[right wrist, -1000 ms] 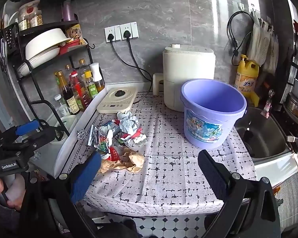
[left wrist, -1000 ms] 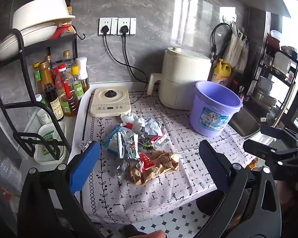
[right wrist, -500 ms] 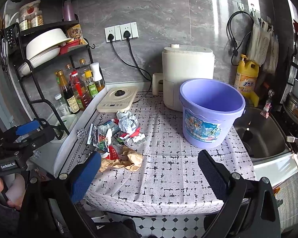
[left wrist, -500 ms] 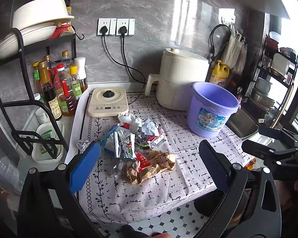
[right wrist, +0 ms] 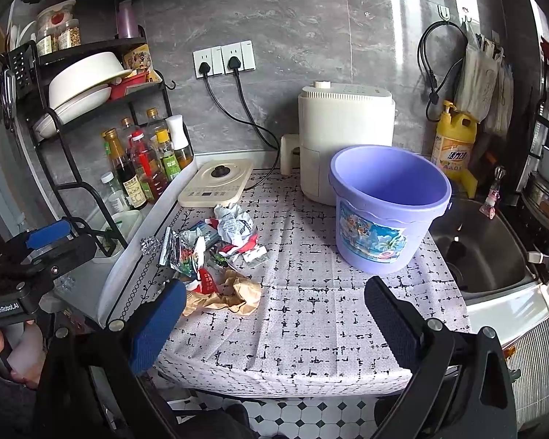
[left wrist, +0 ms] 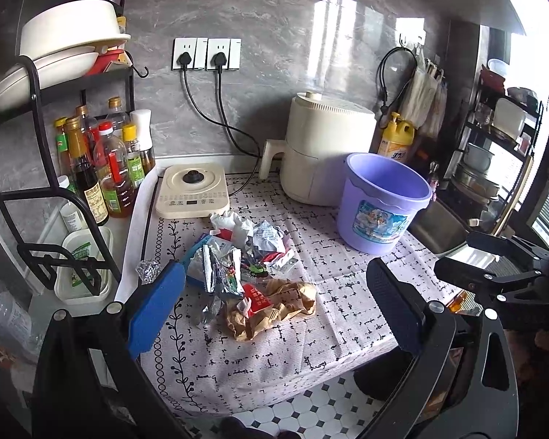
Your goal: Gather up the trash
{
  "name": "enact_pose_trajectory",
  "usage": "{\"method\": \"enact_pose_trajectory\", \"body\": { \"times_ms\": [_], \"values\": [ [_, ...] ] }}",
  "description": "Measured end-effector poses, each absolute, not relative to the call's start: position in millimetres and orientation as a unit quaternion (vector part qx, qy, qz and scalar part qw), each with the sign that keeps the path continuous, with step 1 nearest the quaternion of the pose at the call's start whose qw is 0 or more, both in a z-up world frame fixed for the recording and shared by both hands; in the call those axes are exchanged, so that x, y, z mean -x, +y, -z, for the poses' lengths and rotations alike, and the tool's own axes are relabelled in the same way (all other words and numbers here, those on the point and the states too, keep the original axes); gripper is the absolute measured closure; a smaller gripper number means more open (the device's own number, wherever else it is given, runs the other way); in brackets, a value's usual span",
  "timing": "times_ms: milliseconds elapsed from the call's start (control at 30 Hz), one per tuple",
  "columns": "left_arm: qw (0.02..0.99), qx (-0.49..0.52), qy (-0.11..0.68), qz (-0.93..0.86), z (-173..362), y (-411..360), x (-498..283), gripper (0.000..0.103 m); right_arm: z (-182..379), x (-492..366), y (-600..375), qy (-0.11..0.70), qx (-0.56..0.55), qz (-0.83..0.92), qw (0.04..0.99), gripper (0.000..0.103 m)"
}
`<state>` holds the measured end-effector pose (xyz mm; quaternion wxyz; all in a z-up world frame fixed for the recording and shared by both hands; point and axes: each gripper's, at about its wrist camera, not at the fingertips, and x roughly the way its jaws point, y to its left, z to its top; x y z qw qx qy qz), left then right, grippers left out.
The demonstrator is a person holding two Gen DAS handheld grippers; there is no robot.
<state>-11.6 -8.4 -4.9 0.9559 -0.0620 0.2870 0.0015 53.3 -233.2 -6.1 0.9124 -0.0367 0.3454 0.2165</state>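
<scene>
Hovering off the near edge of the patterned tablecloth point(right wrist: 311, 314), both left gripper point(left wrist: 274, 311) and right gripper point(right wrist: 274, 314) spread wide, jaws well apart, nothing held between them. Lying heaped toward the cloth's left side, just in front of the cream induction cooker point(left wrist: 192, 190): trash pile point(left wrist: 245, 256) of foil wrappers, crumpled white paper and a brown paper bag point(left wrist: 274, 307) nearest the front edge. Standing upright and empty near the right edge, beside the white air fryer point(right wrist: 344, 139), well apart from the pile: purple bucket point(right wrist: 384, 205).

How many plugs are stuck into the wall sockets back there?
2. One black plug sits in the left socket, the other plug in the socket beside it; both cords trail down toward the countertop appliances.
</scene>
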Motion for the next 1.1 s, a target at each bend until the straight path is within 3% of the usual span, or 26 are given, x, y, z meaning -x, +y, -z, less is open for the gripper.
{"method": "enact_pose_trajectory", "body": {
  "times_ms": [1100],
  "values": [
    [0.95,0.082,0.301,0.006,9.0,-1.0,27.2,0.005,21.9,-54.1,-238.3,0.359,0.024,-0.232,0.904,0.008]
  ]
}}
